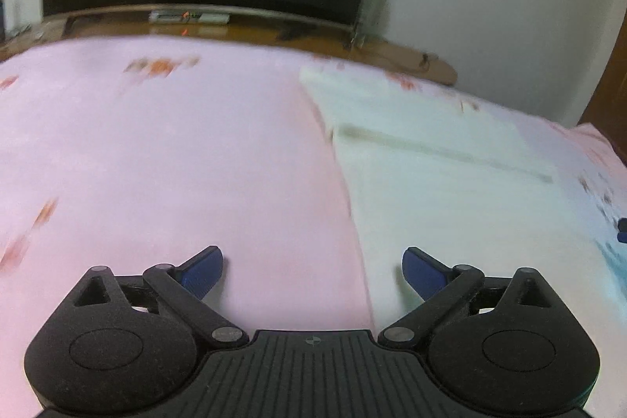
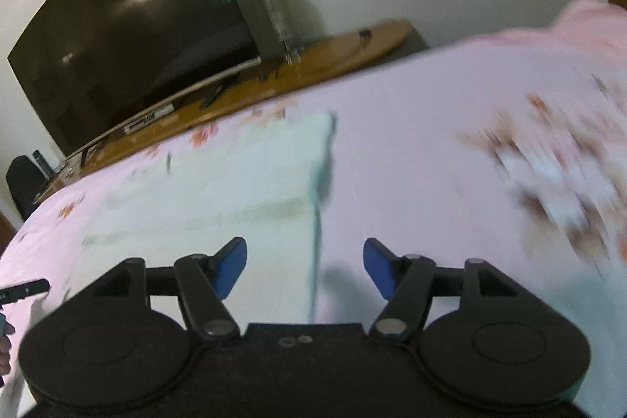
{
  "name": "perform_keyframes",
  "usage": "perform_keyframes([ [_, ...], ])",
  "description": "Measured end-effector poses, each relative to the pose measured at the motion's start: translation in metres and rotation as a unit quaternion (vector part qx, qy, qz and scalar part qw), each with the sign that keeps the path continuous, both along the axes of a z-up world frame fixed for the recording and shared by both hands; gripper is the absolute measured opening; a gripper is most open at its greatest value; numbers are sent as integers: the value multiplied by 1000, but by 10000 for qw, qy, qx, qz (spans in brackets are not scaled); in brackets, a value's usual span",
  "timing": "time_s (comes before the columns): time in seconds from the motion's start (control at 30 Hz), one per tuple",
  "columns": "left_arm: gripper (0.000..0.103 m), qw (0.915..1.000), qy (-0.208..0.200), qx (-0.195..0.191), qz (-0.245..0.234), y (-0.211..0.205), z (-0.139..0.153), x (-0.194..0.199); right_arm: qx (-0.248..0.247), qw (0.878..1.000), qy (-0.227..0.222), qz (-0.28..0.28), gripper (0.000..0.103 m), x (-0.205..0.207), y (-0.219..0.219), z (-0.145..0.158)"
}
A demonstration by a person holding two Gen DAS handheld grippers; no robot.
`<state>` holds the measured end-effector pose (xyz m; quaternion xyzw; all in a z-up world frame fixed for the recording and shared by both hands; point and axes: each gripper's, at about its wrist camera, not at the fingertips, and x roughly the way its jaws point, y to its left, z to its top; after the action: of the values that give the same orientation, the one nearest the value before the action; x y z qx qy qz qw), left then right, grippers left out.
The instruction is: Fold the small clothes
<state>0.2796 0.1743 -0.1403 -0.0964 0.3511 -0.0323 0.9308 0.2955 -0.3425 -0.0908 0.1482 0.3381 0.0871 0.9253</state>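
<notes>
Pink floral bedsheet (image 1: pixel 156 143) under pale folded garment (image 1: pixel 450 183), its edges between both grippers' spread, empty fingers (image 1: pixel 202 271).

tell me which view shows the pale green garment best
The right wrist view: the pale green garment lies flat on the pink sheet, with its far edge and right side edge both visible, though blurred. The left wrist view shows it only toward the right, its near end running out of frame.

place: a home bedroom, pretty clearly
bed: pink floral sheet (image 1: pixel 156 143) spread out
wall side: big TV (image 2: pixel 129 49) set on a wooden stand (image 2: pixel 352 49)
</notes>
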Motion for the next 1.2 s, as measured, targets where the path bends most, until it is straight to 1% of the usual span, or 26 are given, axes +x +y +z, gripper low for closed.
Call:
perform_keyframes([
  [0.03,97,9999,40,-94,13,1,-2,-13,45,10000,82,-27,65,-20,-5,-2],
  [0.07,94,9998,54,-203,51,2,-3,-28,111,9998,164,-39,65,-38,-9,-4],
  [0.1,88,9994,83,-302,110,2,-4,-41,158,9996,215,-62,64,-53,-11,-4],
  [0.13,87,9991,132,-369,175,1,-6,-54,215,9994,261,-86,64,-71,-13,-6],
  [0.3,79,9964,278,-770,217,-9,-9,-105,499,9976,463,-105,61,-134,-15,-9],
  [0.33,79,9951,327,-898,237,-10,-10,-115,633,9966,514,-113,61,-144,-16,-10],
  [0.4,72,9916,399,-1200,253,-10,-13,-130,949,9933,643,-119,59,-162,-19,-13],
  [0.47,65,9848,472,-1633,349,-7,-20,-148,1171,9899,795,-116,59,-178,-21,-19],
  [0.5,62,9800,493,-1886,392,-4,-23,-155,1303,9875,875,-109,58,-185,-21,-23],
  [0.57,58,9648,575,-2527,448,2,-33,-166,1610,9818,1008,-92,57,-200,-22,-32],
  [0.6,55,9591,607,-2725,461,3,-37,-170,1741,9793,1025,-92,56,-206,-21,-34],
  [0.63,54,9553,635,-2856,435,2,-41,-173,1857,9772,1022,-115,55,-210,-21,-36],
  [0.7,53,9534,626,-2926,396,-2,-45,-180,2175,9700,1075,-122,52,-214,-19,-39],
  [0.73,53,9509,616,-3005,411,-3,-48,-181,2299,9668,1116,-94,50,-216,-17,-41],
  [0.77,53,9486,611,-3076,434,-3,-49,-182,2367,9647,1157,-59,48,-216,-14,-44],
  [0.83,53,9429,599,-3245,461,-5,-54,-187,2357,9648,1171,-15,48,-216,-8,-44],
  [0.97,43,9342,580,-3473,571,-3,-63,-192,2475,9614,1204,8,46,-214,-5,-45],
  [1.0,38,9310,581,-3553,598,-1,-66,-191,2533,9597,1221,3,45,-213,-6,-47],
  [1.03,36,9297,590,-3584,614,-3,-67,-190,2627,9568,1248,-14,44,-211,-7,-49],
  [1.07,32,9297,612,-3578,622,-5,-68,-184,2700,9544,1274,-42,40,-208,-8,-52],
  [1.1,29,9297,625,-3576,617,-7,-70,-182,2760,9523,1300,-81,33,-208,-8,-56],
  [1.13,26,9305,626,-3559,606,-9,-71,-179,2828,9498,1336,-97,29,-204,-8,-58],
  [1.17,20,9322,629,-3511,606,-11,-72,-178,2873,9481,1361,-93,23,-203,-7,-61],
  [1.2,11,9339,644,-3460,624,-13,-72,-177,2884,9474,1382,-89,17,-201,-6,-63],
])
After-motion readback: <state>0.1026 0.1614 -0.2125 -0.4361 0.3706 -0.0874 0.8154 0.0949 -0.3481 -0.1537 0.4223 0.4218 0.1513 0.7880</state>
